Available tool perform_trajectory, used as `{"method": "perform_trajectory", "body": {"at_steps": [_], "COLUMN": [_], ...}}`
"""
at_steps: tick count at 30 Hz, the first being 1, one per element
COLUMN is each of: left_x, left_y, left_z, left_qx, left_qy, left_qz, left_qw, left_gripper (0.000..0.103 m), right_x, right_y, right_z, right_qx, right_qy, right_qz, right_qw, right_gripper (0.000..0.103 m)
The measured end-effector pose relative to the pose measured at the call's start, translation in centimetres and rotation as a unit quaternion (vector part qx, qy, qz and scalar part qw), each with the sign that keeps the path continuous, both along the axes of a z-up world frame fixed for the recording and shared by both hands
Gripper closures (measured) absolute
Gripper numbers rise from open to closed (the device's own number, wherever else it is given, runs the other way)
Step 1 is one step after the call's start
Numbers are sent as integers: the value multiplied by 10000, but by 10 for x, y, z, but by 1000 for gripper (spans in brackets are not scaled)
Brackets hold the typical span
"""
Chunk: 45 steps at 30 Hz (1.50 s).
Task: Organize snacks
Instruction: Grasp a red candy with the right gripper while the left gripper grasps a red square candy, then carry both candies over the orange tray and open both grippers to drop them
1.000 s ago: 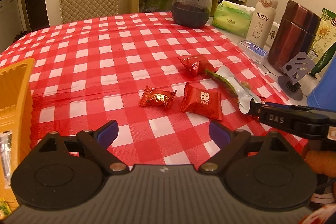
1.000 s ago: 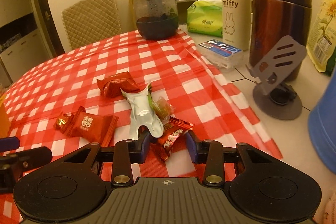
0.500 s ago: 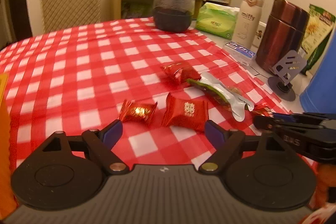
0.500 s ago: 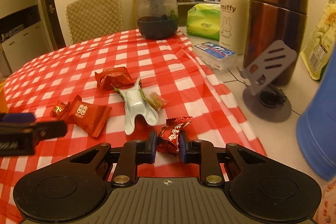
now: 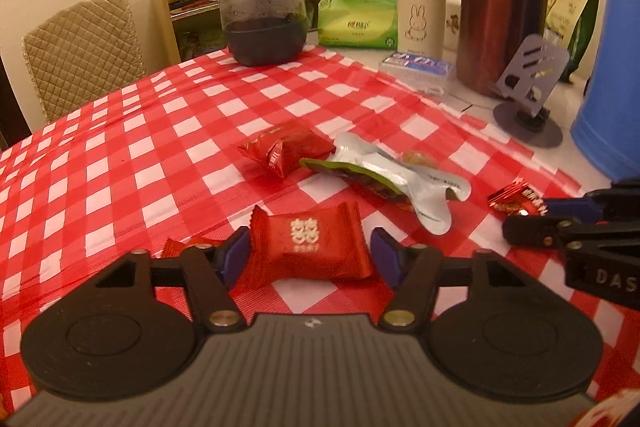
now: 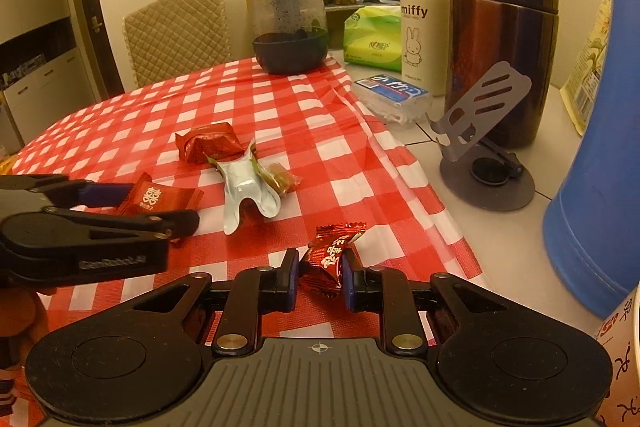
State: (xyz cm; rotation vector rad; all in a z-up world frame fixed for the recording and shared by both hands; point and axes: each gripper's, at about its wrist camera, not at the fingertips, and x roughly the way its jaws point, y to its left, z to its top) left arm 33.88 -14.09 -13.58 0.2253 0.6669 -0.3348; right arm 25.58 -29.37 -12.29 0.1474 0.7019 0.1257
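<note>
My left gripper [image 5: 310,255] is open, its blue pads either side of a red square snack packet [image 5: 310,245] lying on the checkered cloth. A small red candy [image 5: 180,249] is partly hidden behind the left finger. My right gripper [image 6: 319,277] is shut on a small dark red candy [image 6: 330,259], held just above the cloth; it also shows in the left wrist view [image 5: 516,199]. Another red packet [image 5: 286,147] and a silver-green wrapper [image 5: 392,179] lie further back. The left gripper shows in the right wrist view [image 6: 132,207].
At the table's right stand a brown flask [image 6: 502,39], a miffy bottle [image 6: 420,19], a grey phone stand [image 6: 480,147], a blue container [image 6: 600,167] and a small blue box [image 6: 394,95]. A dark jar [image 5: 262,11] and green tissue pack [image 5: 358,17] stand behind.
My left gripper moved forward and down around the red square packet. My right gripper closed on the small dark red candy and lifted it slightly.
</note>
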Motion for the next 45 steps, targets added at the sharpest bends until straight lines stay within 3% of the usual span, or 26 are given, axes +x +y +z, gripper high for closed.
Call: {"method": "perform_trajectory", "body": {"at_steps": [5,15,33,45], "left_x": [-7,-42,-136,-206], "left_y": [0,20,94,159], "left_z": [2,24,129,164], "left_qx": [31,-380,-696,-773], "left_qy": [4,258,119,71], "left_qz": [25,158,933,1621], "left_qw": [10000,9988,9931,9837], "left_gripper": [60,62,62,62], "right_x": [-4,-20,-71,-111], "right_y": [-1,5,53,121], "right_z": [1,25,139,185], "right_qx": [-14,47,118,65], "right_qy": [-35,-173,-627,-720], "right_qz": [-5,38,694,1477], "right_qw": [10000,9998,9955,9864], "right_gripper": [81,81,81,81]}}
